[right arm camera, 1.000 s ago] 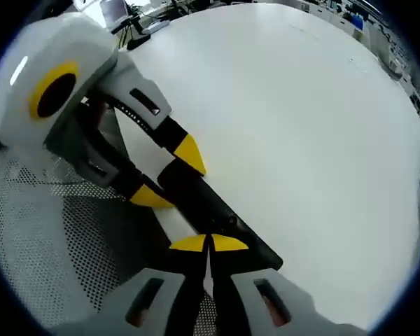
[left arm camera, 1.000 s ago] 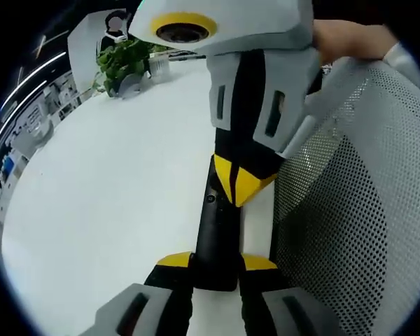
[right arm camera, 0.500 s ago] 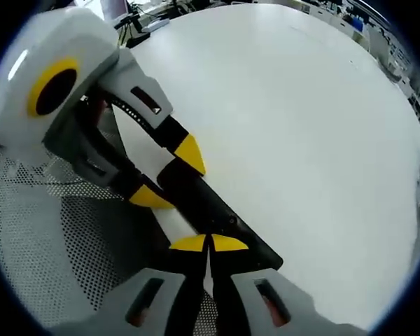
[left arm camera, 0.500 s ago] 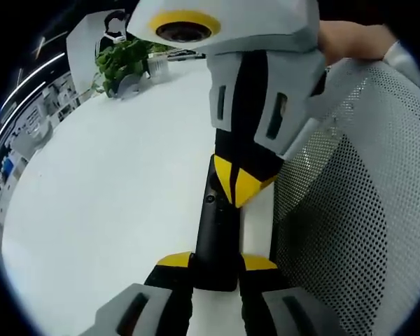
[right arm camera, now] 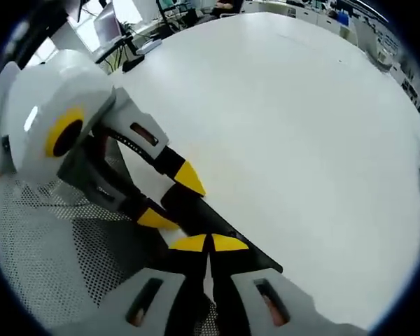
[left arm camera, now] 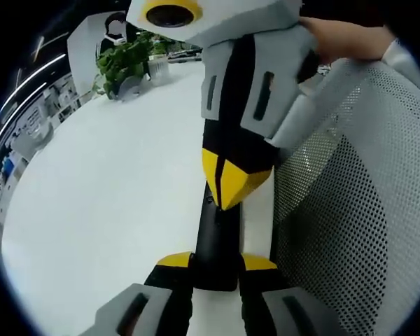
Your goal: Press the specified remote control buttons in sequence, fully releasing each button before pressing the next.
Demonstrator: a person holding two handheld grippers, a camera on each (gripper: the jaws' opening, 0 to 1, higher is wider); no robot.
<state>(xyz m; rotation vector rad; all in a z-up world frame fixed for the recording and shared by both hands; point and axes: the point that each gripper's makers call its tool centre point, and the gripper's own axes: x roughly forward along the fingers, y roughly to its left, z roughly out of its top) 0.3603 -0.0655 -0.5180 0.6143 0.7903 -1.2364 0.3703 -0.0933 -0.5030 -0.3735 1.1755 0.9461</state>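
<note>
While broad white round tabletop carries slim black remote control beside grey mesh chair back, your left tongs clamp remote's end, steadying it; your right tongs, jaws closed together, poise tips over buttons.

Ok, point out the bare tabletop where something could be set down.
Bare white table stretches from the remote toward the potted plant. Crowded: the left gripper, right gripper and mesh chair back hem the remote.
</note>
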